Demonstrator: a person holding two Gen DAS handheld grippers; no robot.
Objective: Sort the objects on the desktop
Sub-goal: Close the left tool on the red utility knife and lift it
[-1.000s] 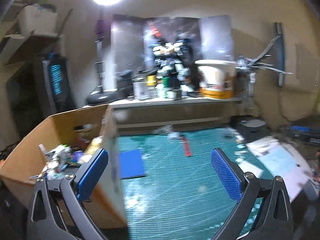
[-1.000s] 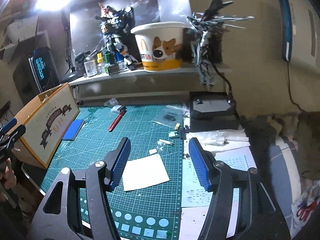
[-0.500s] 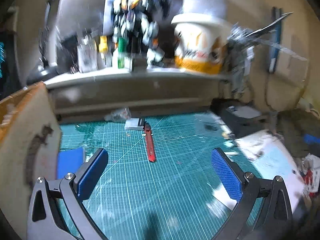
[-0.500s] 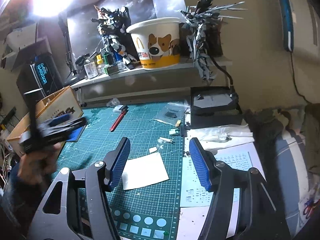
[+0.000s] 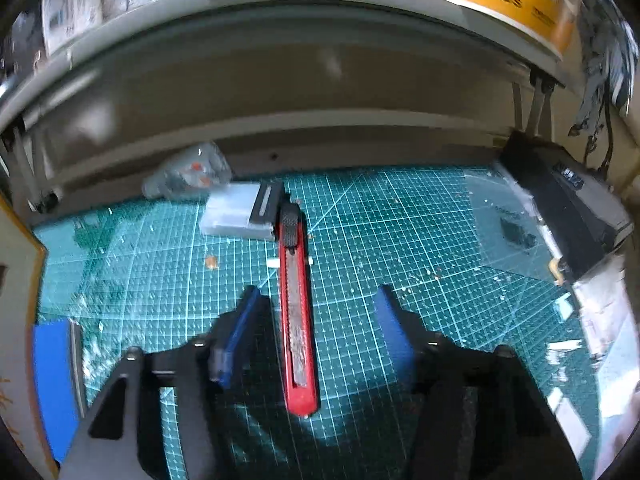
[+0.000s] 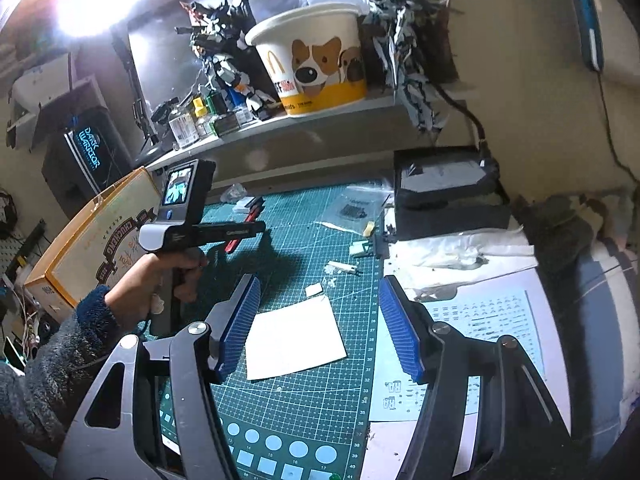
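Note:
A red utility knife lies lengthwise on the green cutting mat. My left gripper is open and low over the mat, its fingers on either side of the knife without touching it. The knife also shows partly behind the left gripper's body in the right wrist view. My right gripper is open and empty, above a white paper sheet. A cardboard box stands at the mat's left.
A clear plastic case and a plastic bag lie just beyond the knife, under the shelf. A blue pad lies at left. A black box, decal sheets and small scraps lie at right.
My left gripper has swung away from the cardboard box, moved forward and down over the mat, and now straddles the red knife. The right gripper has barely moved.

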